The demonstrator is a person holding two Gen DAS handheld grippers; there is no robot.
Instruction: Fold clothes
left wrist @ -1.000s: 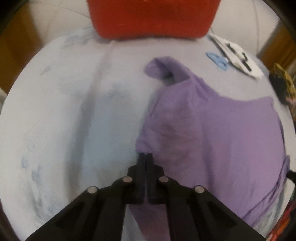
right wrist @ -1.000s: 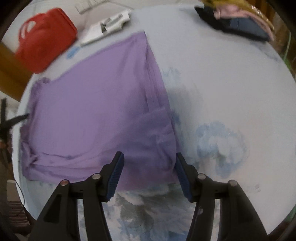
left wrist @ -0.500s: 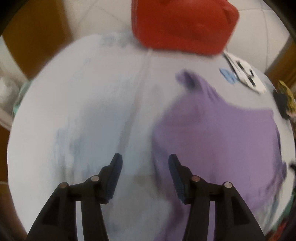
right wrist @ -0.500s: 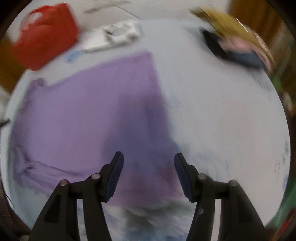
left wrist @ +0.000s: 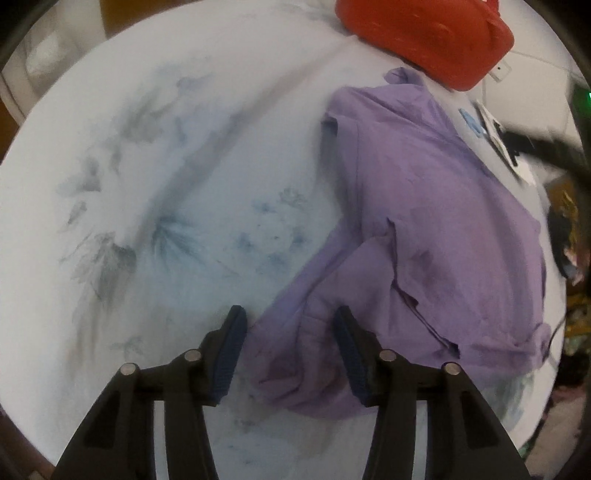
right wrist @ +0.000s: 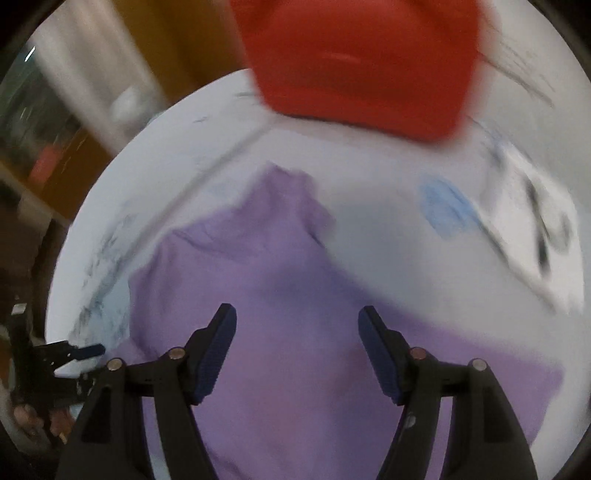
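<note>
A purple shirt (left wrist: 424, 221) lies partly folded on a white cloth with a blue flower print (left wrist: 166, 184). My left gripper (left wrist: 288, 343) is open and empty, its jaws on either side of the shirt's near bunched corner. In the right wrist view, my right gripper (right wrist: 297, 332) is open and empty, above the middle of the purple shirt (right wrist: 280, 295); that view is blurred. The left gripper also shows at the left edge of that view (right wrist: 70, 352).
A red bag (left wrist: 424, 33) stands at the far edge of the cloth, also in the right wrist view (right wrist: 362, 55). A blue item (right wrist: 447, 210) and white papers (right wrist: 532, 221) lie to the right of the shirt. Dark clothes (left wrist: 565, 236) lie at the right edge.
My left gripper let go of the shirt's edge, opened and drew back to the shirt's near corner. My right gripper stayed open and swung across the shirt toward the red bag.
</note>
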